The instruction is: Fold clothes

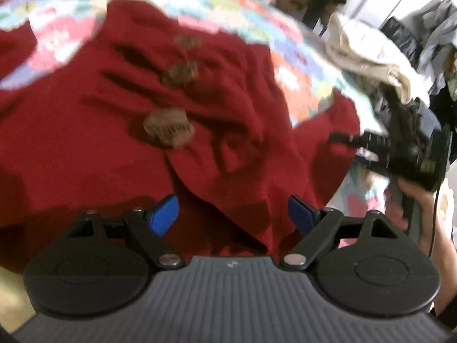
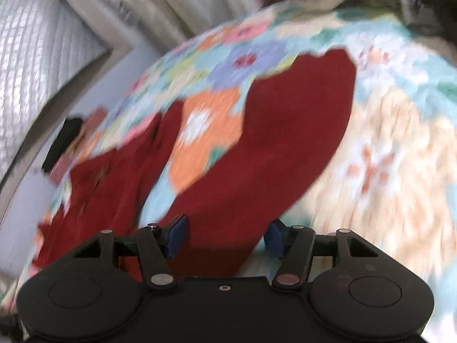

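A dark red garment [image 1: 120, 131] with brown woven buttons [image 1: 168, 127] lies spread and wrinkled on a flowered quilt [image 1: 177, 3]. My left gripper [image 1: 232, 215] is open just above its near part, holding nothing. In the right wrist view a red sleeve [image 2: 271, 143] stretches away over the quilt [image 2: 385, 157]. My right gripper [image 2: 225, 237] is open over the sleeve's near end, its blue pads either side of the cloth. The right gripper also shows in the left wrist view [image 1: 354, 143] at the garment's right edge. Both views are blurred.
A pile of cream and grey clothes [image 1: 368, 51] sits at the quilt's far right. A white padded panel [image 2: 37, 43] and pale curtains [image 2: 160, 3] stand beyond the bed. A black flat object [image 2: 61, 143] lies at the quilt's left edge.
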Available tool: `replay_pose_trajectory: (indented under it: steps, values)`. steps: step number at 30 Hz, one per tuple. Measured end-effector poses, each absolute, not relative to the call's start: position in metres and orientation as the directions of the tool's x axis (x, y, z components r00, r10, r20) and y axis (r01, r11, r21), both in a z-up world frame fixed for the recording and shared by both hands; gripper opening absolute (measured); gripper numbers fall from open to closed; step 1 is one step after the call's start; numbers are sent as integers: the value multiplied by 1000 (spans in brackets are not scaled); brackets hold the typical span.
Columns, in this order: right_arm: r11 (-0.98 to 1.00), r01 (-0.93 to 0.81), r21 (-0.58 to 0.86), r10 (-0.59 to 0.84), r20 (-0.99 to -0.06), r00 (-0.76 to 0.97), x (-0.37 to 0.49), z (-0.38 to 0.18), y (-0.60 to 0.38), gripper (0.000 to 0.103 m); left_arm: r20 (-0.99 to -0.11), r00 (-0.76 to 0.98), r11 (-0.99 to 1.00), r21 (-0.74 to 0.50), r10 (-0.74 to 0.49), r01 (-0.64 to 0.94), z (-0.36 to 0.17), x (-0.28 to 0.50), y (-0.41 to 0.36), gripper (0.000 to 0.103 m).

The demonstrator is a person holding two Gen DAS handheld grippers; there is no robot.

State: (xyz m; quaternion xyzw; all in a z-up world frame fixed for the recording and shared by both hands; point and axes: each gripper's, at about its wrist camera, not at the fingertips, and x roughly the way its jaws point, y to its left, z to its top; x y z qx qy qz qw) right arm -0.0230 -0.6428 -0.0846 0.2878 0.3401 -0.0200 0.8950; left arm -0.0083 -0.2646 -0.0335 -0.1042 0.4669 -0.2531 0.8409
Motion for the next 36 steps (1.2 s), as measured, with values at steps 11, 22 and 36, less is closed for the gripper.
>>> replay_pose_trajectory:
  steps: [11,22,36]
  values:
    - [926,362,109,-267,-490,830,-94,-3,-686,6,-785,389,873,-393,-482,289,-59,-11,-270,84]
    - [885,465,32,-339,-640,689,-133,-36,-678,5,-818,376,882,-302,-435,363,-56,-26,-275,84]
    - [880,475,24,-341,-664,665,-149,-22,-665,5,-832,370,903,-319,-413,289,-43,-20,-220,80]
